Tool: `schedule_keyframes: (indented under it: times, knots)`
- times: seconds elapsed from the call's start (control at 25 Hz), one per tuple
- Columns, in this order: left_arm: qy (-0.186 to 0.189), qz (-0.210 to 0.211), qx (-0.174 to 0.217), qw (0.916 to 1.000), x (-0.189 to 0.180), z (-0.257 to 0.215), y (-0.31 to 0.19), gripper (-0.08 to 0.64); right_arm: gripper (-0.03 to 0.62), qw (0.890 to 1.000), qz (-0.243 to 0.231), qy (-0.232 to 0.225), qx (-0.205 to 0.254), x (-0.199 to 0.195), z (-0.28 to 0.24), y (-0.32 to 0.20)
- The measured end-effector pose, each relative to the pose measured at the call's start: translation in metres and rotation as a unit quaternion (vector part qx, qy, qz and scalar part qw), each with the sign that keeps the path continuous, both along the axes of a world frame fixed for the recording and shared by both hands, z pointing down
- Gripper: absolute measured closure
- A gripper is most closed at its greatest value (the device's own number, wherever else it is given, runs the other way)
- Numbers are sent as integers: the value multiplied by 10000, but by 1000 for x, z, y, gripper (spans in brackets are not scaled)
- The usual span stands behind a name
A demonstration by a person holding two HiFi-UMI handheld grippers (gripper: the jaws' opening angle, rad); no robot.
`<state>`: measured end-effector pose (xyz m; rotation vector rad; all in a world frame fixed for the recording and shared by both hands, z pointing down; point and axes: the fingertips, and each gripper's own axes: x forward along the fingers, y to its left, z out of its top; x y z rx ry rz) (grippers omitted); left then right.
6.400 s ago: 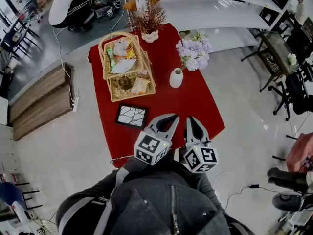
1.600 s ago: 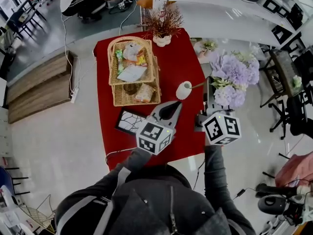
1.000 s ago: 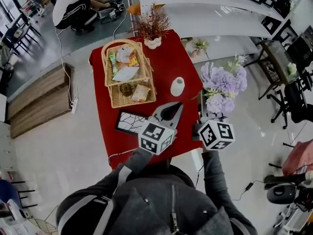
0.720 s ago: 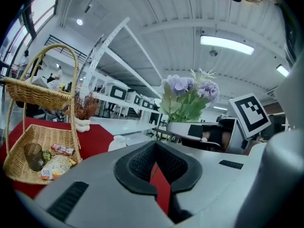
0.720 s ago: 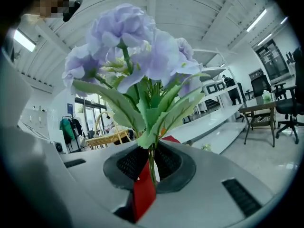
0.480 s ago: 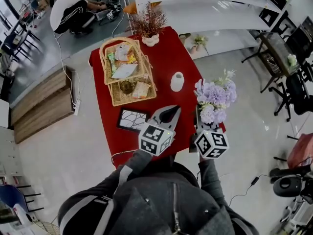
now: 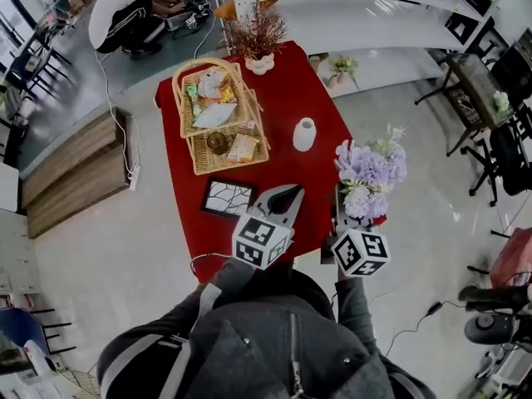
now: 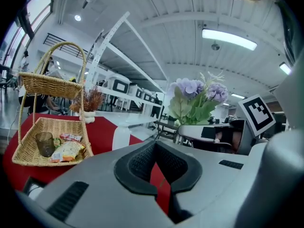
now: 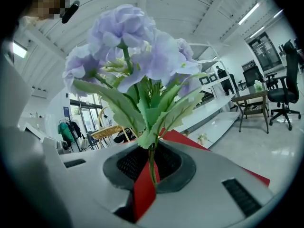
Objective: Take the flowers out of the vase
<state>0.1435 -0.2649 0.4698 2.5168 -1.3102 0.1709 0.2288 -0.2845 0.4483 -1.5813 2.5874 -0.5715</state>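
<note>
The right claw (image 9: 151,170) is pinching the green stems of the purple flowers (image 9: 133,46), which are hanging clear of the white vase (image 7: 304,134). In the head view the vase is standing at 10 o'clock from the bouquet, on the red tabletop (image 7: 287,90). The left claw (image 8: 159,172) is closed on nothing. The lifting-out looks done. Next is probably lowering the bouquet onto bare cloth and parting the 2 jaws gently.
</note>
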Motion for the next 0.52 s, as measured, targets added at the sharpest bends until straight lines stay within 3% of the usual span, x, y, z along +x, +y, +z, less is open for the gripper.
schedule_keyframes:
  times: [0.52]
  knots:
    - [127, -88, -84, 9998, -21, -2, 3, 552, 552, 9998, 60, -135, -116, -11, -1, -4]
